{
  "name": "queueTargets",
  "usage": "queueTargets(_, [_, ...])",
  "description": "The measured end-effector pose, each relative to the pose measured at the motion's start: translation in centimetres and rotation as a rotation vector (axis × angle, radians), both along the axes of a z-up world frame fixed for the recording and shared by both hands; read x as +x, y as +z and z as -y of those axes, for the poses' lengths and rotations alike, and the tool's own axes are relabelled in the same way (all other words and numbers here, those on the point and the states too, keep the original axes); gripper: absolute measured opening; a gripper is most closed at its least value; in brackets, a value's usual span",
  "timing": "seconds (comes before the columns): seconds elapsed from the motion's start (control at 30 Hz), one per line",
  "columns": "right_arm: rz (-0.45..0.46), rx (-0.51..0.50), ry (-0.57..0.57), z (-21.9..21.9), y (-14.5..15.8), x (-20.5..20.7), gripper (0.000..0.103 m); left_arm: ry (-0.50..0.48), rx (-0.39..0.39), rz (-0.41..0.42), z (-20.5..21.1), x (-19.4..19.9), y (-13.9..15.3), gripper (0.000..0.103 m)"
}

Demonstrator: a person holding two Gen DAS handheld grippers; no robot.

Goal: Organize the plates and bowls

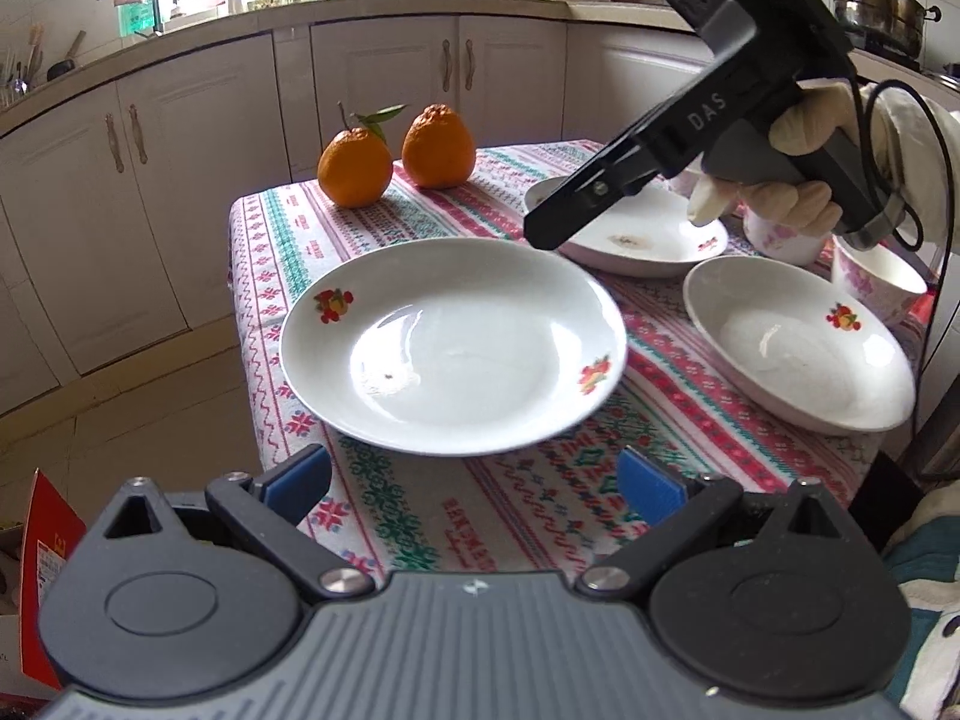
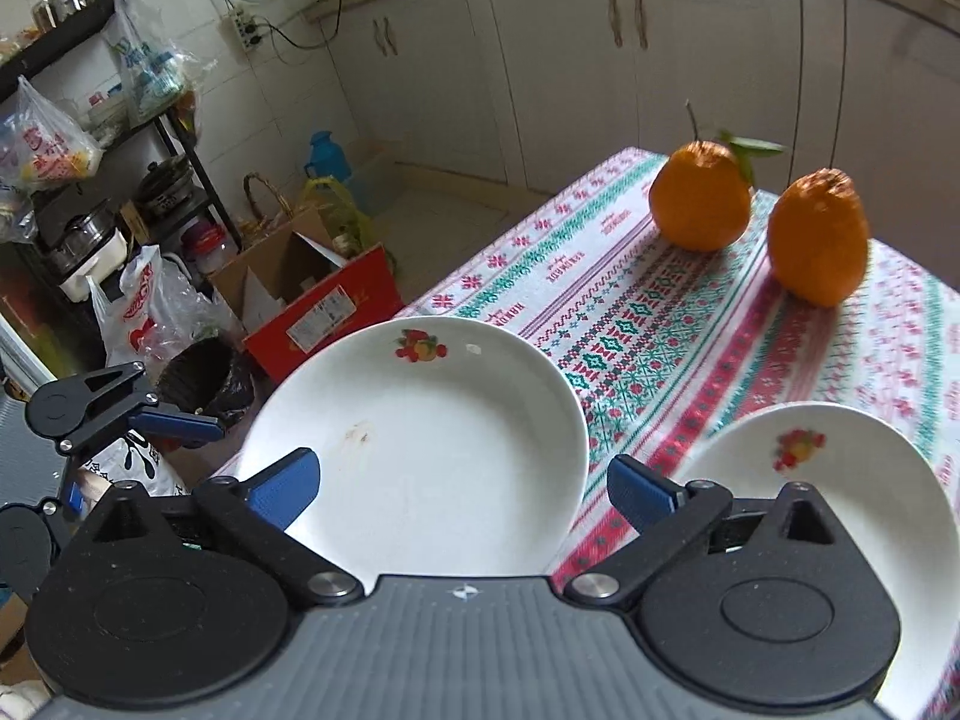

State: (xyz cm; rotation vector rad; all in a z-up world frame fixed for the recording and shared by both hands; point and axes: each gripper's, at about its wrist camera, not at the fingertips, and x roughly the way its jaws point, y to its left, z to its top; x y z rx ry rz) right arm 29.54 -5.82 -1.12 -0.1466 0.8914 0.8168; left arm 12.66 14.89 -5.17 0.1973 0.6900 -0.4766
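A white plate with fruit prints [image 1: 453, 345] lies on the patterned tablecloth near the table's left edge; it also shows in the right wrist view [image 2: 420, 450]. My left gripper [image 1: 474, 483] is open, just short of its near rim. My right gripper [image 2: 465, 489] is open and hovers above the same plate; in the left wrist view its fingertips [image 1: 540, 231] reach over the plate's far rim. A second plate [image 1: 798, 345] lies at the right, a third plate [image 1: 642, 234] with a brown stain behind. Two floral bowls [image 1: 876, 282] stand at the far right.
Two oranges [image 1: 396, 159] sit at the table's far left corner. The table's left edge [image 1: 240, 312] drops to the floor. In the right wrist view a red box [image 2: 324, 312], a dark bin [image 2: 204, 375] and bags lie on the floor beside the table.
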Motion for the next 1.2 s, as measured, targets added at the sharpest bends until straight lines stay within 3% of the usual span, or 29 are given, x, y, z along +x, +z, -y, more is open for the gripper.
queueTargets(0.27, [0.088, -0.019, -0.095, 4.5, 2.1, -7.0, 0.103, -0.033, -0.026, 0.039, 3.1, -3.9, 0.6, 0.101])
queueTargets(0.47, [0.139, -0.042, -0.144, 7.7, 1.9, -11.9, 0.103, -0.050, -0.064, 0.024, 5.4, -5.7, 0.1, 0.101])
queueTargets(0.6, [0.142, -0.037, -0.185, 9.9, 1.3, -14.1, 0.103, -0.078, -0.050, 0.024, 7.2, -6.3, -0.3, 0.102])
queueTargets(1.0, [0.115, -0.024, -0.285, 14.9, 0.9, -14.4, 0.103, -0.192, 0.013, 0.000, 11.8, -5.6, -2.4, 0.101])
queueTargets(1.2, [0.047, -0.020, -0.271, 15.7, -0.2, -13.3, 0.103, -0.248, 0.023, -0.002, 12.9, -5.2, -2.8, 0.101])
